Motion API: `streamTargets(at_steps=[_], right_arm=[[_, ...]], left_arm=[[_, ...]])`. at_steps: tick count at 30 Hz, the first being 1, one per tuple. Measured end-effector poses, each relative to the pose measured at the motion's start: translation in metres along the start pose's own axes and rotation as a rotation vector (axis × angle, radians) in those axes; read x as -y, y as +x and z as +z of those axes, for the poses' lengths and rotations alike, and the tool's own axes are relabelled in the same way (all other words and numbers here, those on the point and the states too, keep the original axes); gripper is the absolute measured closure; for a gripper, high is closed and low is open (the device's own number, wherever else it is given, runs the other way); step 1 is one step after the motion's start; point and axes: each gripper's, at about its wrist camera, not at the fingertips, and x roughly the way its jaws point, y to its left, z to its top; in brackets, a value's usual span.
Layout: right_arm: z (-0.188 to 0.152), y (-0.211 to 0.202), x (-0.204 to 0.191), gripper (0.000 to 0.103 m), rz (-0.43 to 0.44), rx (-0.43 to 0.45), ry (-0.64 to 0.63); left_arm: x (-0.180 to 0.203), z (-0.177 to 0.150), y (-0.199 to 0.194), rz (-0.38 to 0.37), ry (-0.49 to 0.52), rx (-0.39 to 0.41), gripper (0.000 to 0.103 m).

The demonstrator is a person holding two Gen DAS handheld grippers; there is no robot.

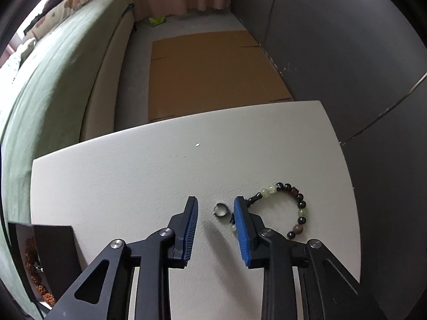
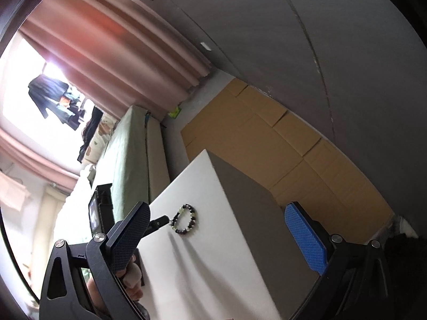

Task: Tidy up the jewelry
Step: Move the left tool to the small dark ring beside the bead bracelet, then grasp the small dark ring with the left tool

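Jewelry on my white table (image 1: 133, 176) counts out as one silver ring (image 1: 221, 210), one beaded bracelet (image 1: 296, 208), and one black box (image 1: 53, 253) of brown beads at the left edge. My left gripper (image 1: 215, 206) straddles the ring, jaws partly apart, pads not touching it. My right gripper (image 2: 216, 213) hangs wide open, holding nothing.
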Motion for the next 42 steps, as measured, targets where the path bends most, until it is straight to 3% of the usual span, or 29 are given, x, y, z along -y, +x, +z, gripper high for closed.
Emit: streamTargets(at_steps=[10, 13, 25, 28, 33, 40, 42], right_arm=[[-0.001, 0.013, 0.002, 0.003, -0.057, -0.040, -0.015], [-0.001, 0.016, -0.002, 0.003, -0.053, -0.046, -0.021], [-0.002, 0.021, -0.006, 0.003, -0.053, -0.052, -0.017], [-0.002, 0.021, -0.009, 0.003, -0.054, -0.055, -0.027], [-0.003, 0.023, -0.012, 0.003, -0.056, -0.060, -0.033], [-0.011, 0.039, -0.035, 0.004, -0.043, -0.080, -0.076], [-0.013, 0.044, -0.043, 0.012, -0.050, -0.077, -0.088]], left_arm=[[0.004, 0.001, 0.000, 0.067, -0.041, -0.001, 0.077], [-0.006, 0.004, 0.003, 0.006, -0.097, 0.002, 0.080], [0.014, -0.007, 0.005, 0.022, -0.026, -0.001, 0.080], [0.011, -0.006, 0.005, 0.022, -0.013, 0.006, 0.090], [0.013, -0.011, -0.001, 0.018, 0.000, 0.029, 0.090], [-0.020, -0.023, -0.036, -0.069, -0.039, 0.067, 0.090], [-0.029, -0.026, -0.048, -0.089, -0.041, 0.084, 0.090]])
